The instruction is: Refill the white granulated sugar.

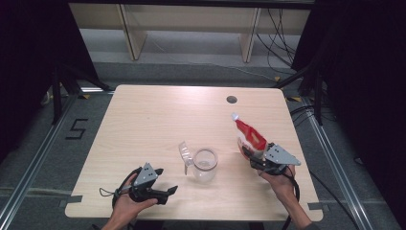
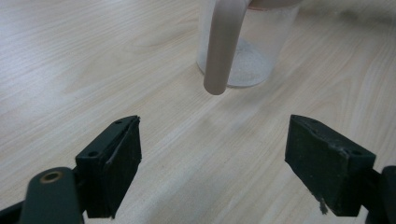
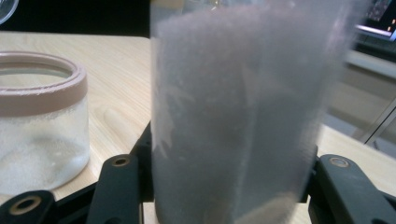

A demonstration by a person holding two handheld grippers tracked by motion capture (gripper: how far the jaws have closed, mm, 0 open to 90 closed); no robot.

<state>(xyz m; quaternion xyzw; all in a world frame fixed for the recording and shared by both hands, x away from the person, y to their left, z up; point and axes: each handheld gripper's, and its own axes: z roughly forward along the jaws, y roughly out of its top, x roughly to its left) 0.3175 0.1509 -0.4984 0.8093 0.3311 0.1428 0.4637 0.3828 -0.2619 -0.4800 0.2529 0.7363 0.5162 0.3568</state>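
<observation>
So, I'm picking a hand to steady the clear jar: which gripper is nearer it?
Left. The left gripper sits open just short of the clear jar; the right gripper is farther off, holding a red-labelled bottle.

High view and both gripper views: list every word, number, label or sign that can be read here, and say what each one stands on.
"5": black tape mark on the grey floor left of the table.
Red wrapper on the bottle held in the right gripper: any print is too small and blurred to read.
Clear jar: no label to be seen.
</observation>
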